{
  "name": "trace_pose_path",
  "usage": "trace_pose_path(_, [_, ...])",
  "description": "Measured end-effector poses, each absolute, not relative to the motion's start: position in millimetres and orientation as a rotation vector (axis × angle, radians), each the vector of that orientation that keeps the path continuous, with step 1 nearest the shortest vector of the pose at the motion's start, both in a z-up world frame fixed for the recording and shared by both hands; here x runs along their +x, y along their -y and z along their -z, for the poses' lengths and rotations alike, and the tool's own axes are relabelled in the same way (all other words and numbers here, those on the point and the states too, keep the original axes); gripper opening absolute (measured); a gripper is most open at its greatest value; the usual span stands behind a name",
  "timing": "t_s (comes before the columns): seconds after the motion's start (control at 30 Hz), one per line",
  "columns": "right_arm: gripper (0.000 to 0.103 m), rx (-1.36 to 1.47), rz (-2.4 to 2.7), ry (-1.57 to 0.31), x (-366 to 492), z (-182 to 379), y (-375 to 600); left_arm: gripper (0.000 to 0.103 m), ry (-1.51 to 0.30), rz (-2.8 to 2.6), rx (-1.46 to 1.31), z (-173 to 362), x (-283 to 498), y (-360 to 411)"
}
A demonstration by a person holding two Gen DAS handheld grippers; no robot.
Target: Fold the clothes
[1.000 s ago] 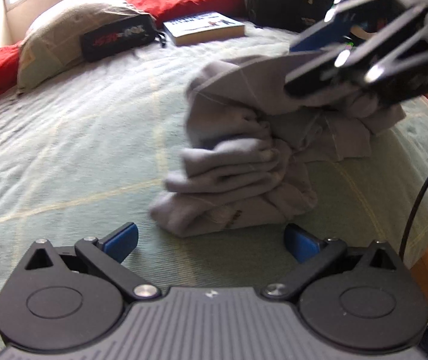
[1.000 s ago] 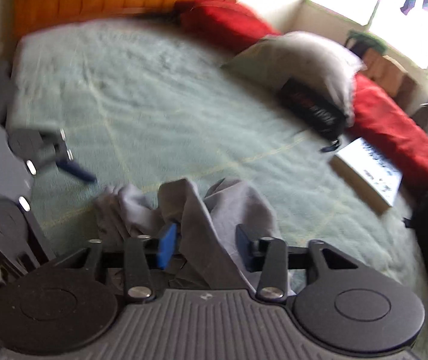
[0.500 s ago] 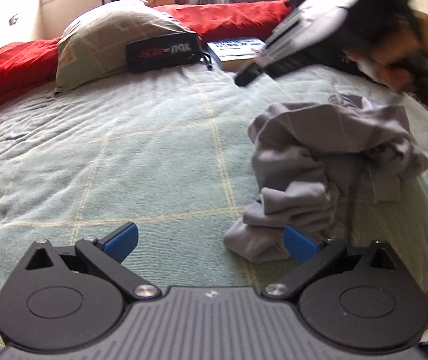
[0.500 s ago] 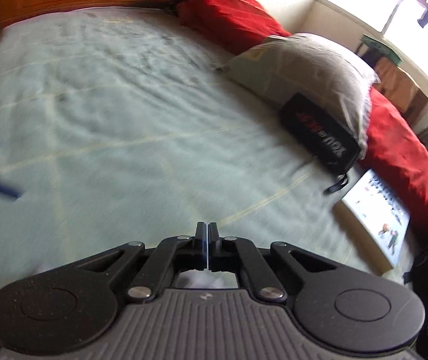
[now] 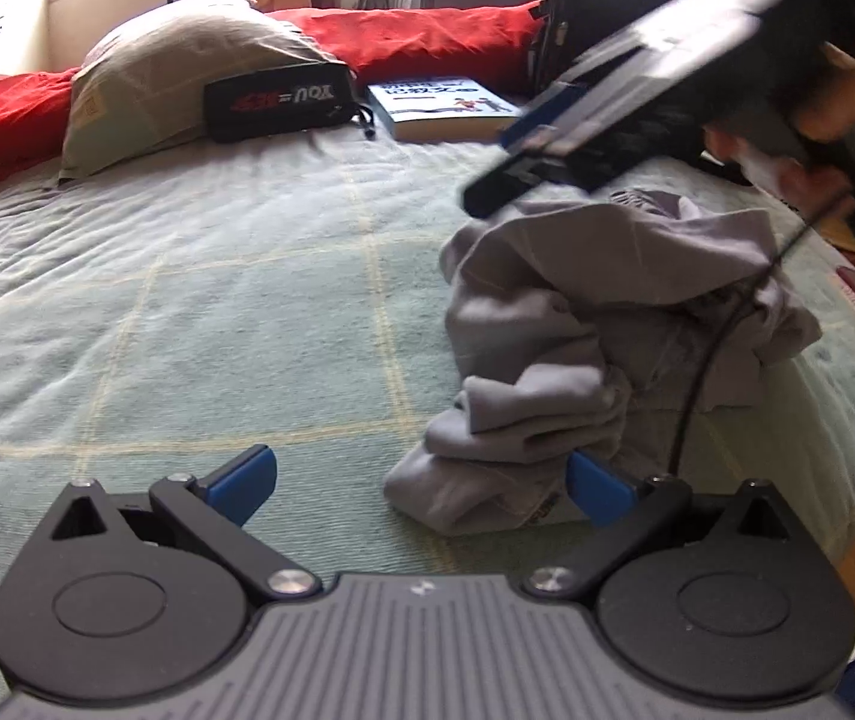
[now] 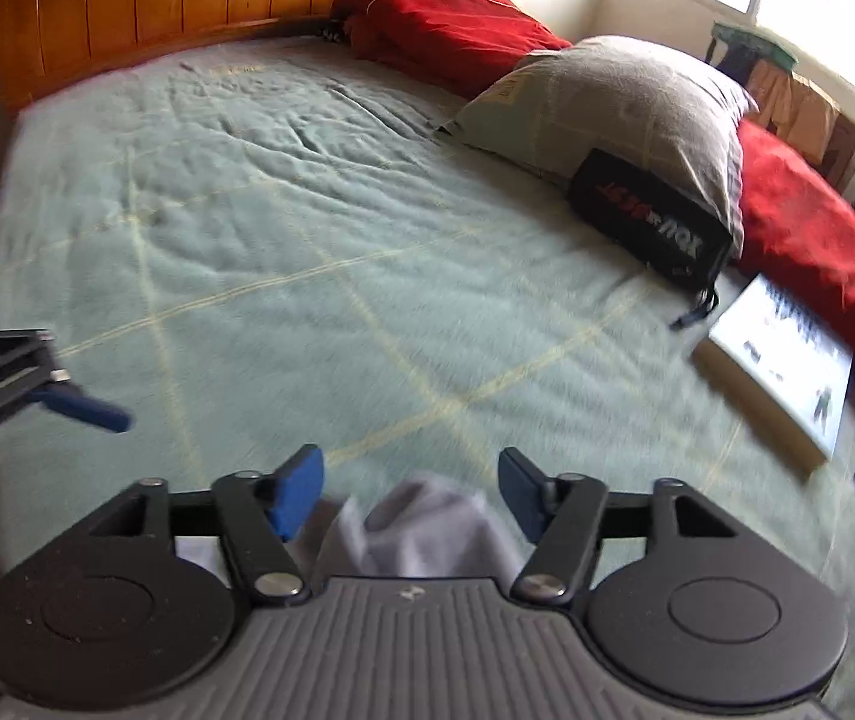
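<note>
Grey garment (image 5: pixel 607 324) lies crumpled near the book (image 5: pixel 445 108), unfolded; both grippers, left gripper (image 5: pixel 421 480) and right gripper (image 6: pixel 409 492) just reopened, gape empty, needing an edge.

The bed (image 5: pixel 217 312) has a pale green checked cover. On it lie a crumpled grey garment (image 5: pixel 595 336), a pillow (image 5: pixel 175 78), a black pouch (image 5: pixel 277 99), a book (image 5: pixel 445 108) and red cushions (image 5: pixel 427 42).

Each gripper, the left gripper (image 5: pixel 421 483) and the right gripper (image 6: pixel 412 492), has a ribbed grey housing (image 5: pixel 421 642), two round black discs, black linkage arms with silver screws (image 5: pixel 290 581), and blue pads (image 6: pixel 298 489). A thin black cable (image 5: pixel 697 372) trails on the right.
</note>
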State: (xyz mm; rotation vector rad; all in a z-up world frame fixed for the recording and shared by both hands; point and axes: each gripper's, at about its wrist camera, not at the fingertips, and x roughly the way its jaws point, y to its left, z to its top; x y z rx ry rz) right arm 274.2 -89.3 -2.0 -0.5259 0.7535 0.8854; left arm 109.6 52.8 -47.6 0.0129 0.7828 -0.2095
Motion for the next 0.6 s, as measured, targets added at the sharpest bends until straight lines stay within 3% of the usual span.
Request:
trace_pose_path(0.17, [0.088, -0.419, -0.86, -0.79, 250, -2, 129, 0.101, -0.77, 0.23, 0.029, 42, 111, -41])
trace_pose_path(0.6, [0.102, -0.127, -0.748, -0.746, 199, 8, 213, 0.103, -0.845, 0.176, 0.15, 66, 165, -5])
